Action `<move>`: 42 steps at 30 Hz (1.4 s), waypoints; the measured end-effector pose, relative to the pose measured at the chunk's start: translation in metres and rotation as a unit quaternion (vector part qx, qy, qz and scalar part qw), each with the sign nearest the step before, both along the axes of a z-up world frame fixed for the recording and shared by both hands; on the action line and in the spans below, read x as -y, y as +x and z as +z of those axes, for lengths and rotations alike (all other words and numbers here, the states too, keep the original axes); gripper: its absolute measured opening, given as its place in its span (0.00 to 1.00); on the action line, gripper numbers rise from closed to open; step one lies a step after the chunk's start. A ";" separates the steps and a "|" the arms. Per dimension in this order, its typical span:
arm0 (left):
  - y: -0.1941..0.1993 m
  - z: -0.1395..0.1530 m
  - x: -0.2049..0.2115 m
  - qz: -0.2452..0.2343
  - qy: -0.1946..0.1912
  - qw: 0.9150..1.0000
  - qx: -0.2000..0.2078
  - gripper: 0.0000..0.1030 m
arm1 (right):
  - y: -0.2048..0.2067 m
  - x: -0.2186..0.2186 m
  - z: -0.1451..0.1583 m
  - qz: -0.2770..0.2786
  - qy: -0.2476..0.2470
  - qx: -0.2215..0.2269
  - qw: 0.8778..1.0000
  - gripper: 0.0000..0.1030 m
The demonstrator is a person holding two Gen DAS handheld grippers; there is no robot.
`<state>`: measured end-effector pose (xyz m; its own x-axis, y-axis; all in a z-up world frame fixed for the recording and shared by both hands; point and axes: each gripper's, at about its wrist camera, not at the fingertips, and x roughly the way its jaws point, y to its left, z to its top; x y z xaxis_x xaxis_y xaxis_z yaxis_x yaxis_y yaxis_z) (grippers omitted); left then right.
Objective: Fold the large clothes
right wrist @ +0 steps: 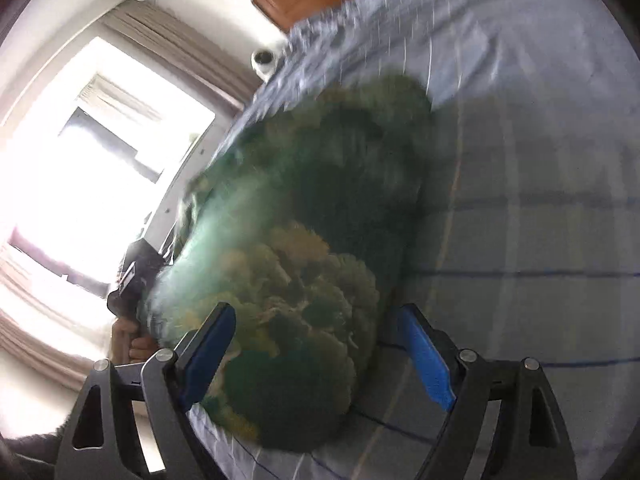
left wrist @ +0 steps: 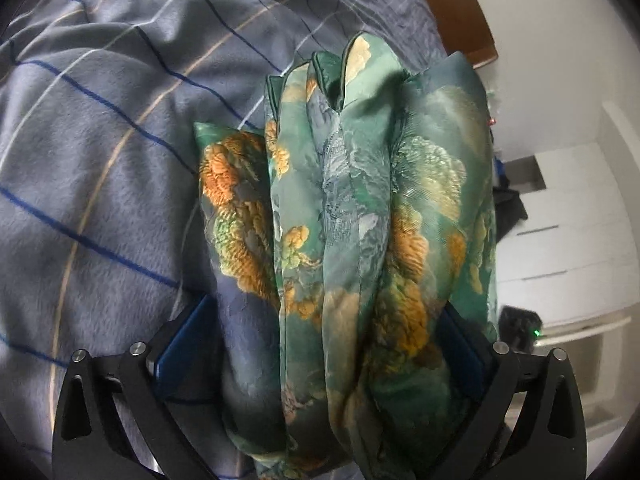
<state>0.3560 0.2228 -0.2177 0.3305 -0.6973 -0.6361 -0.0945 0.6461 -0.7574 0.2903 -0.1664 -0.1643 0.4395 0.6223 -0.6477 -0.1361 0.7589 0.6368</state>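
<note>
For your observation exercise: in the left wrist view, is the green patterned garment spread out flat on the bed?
No. The green patterned garment is bunched into thick upright folds between the left gripper's fingers.

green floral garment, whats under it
The striped grey bedsheet lies under the green floral garment, bunched between the left tool fingers. Anything beneath the folds is covered.

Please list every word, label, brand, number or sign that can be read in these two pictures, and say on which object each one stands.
None: no text can be read in either view.
The green patterned garment shows only a printed tree and cloud pattern.
The striped grey bedcover shows only lines.
The right wrist view is blurred by motion.
</note>
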 end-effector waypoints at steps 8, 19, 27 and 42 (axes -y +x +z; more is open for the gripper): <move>0.015 0.005 0.019 -0.016 0.004 1.000 0.008 0.72 | 0.029 -0.023 -0.028 0.004 0.059 -0.026 0.998 0.86; 0.082 0.093 0.070 -0.030 0.059 0.990 0.125 0.60 | 0.052 -0.025 0.063 0.027 -0.030 0.133 0.990 0.76; 0.153 0.056 0.093 -0.034 0.096 0.991 0.085 0.65 | 0.135 0.039 0.045 0.009 -0.003 0.090 0.996 0.76; -0.005 0.151 0.123 0.036 0.397 0.863 0.308 1.00 | 0.045 0.046 0.086 -0.064 -0.155 0.187 0.968 0.88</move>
<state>0.3508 0.0997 -0.0663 0.8015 -0.0851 -0.5919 0.1072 0.9942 0.0022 0.3350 -0.2125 -0.0781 0.7401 0.3489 -0.5750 -0.2065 0.9315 0.2994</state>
